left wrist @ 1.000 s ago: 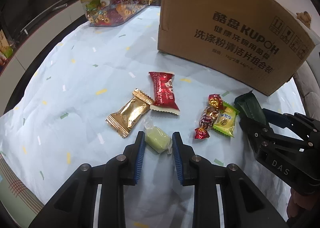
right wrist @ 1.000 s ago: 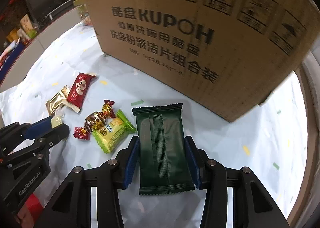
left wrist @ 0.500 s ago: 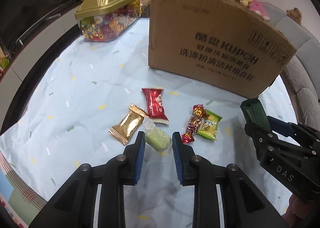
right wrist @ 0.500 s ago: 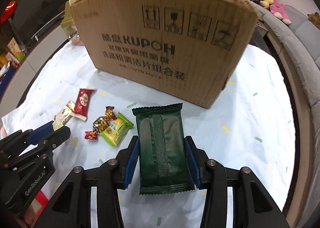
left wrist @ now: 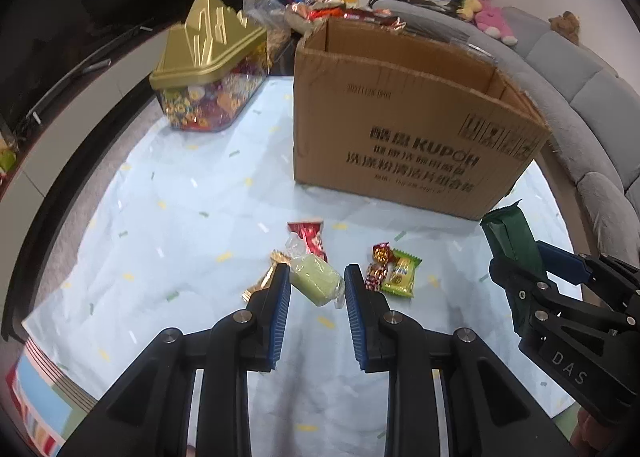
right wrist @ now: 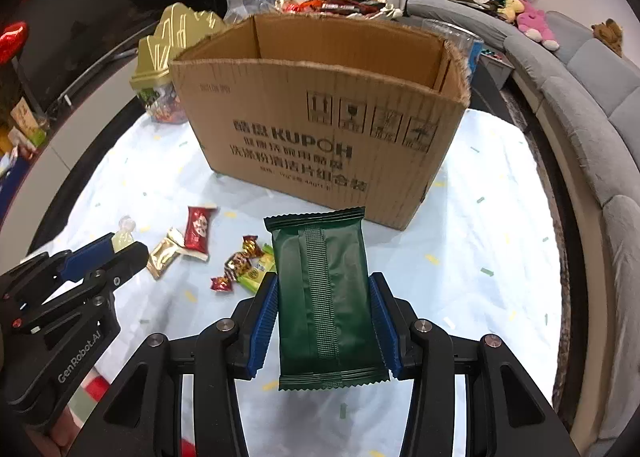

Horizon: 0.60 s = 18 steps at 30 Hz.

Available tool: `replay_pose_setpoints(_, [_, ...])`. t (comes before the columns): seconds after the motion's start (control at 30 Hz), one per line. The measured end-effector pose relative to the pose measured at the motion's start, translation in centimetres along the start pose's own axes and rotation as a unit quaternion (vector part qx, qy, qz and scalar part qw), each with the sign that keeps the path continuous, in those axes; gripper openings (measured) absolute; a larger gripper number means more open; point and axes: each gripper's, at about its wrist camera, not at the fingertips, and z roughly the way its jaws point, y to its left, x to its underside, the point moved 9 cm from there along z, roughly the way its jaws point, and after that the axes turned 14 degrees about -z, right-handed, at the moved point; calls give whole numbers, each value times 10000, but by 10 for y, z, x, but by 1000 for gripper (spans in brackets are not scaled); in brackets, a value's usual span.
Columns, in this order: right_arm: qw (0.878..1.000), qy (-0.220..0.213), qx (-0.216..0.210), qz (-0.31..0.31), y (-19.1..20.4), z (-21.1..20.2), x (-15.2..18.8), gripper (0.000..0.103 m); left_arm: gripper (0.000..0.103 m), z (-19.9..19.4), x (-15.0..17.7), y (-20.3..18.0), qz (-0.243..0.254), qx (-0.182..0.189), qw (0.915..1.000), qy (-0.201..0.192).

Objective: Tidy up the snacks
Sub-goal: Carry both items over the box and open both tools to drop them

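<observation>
The left gripper [left wrist: 317, 281] is closed on a pale green candy in a clear twist wrapper [left wrist: 316, 281], which is pinched between its two blue-padded fingers [left wrist: 281, 297] and held above the light blue confetti-patterned tablecloth [left wrist: 168, 225]. The right gripper [right wrist: 323, 309] is clamped on a flat dark green foil snack packet [right wrist: 324, 293]; the packet sits lengthwise between the fingers, its crimped ends projecting past them at front and rear, and it is clear of the cloth. In the left wrist view the same packet appears at the right edge, edge-on, near the lower right corner of an open brown corrugated cardboard box printed with "KUPOH" [right wrist: 320, 125]. The box stands upright on the cloth beyond both grippers with its top open; its floor is hidden by the near wall. Four snacks lie on the cloth between the grippers and the box: a gold foil packet [right wrist: 162, 257] touching a red foil packet [right wrist: 198, 231], and to their right a red-and-gold twist-wrapped candy [right wrist: 236, 263] lying against a yellow-green packet [left wrist: 400, 275]. A clear plastic candy container with a gold mountain-shaped lid [left wrist: 208, 69] stands to the left of the box, near the cloth's far edge. A grey sofa [right wrist: 580, 105] curves along the right side.
</observation>
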Motion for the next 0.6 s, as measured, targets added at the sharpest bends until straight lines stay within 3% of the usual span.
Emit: replay_pose_setpoints(0.6, [9988,-418,216,138,-1,-56,-30,46,28,-51,-52,-22,474,310,9970,-527])
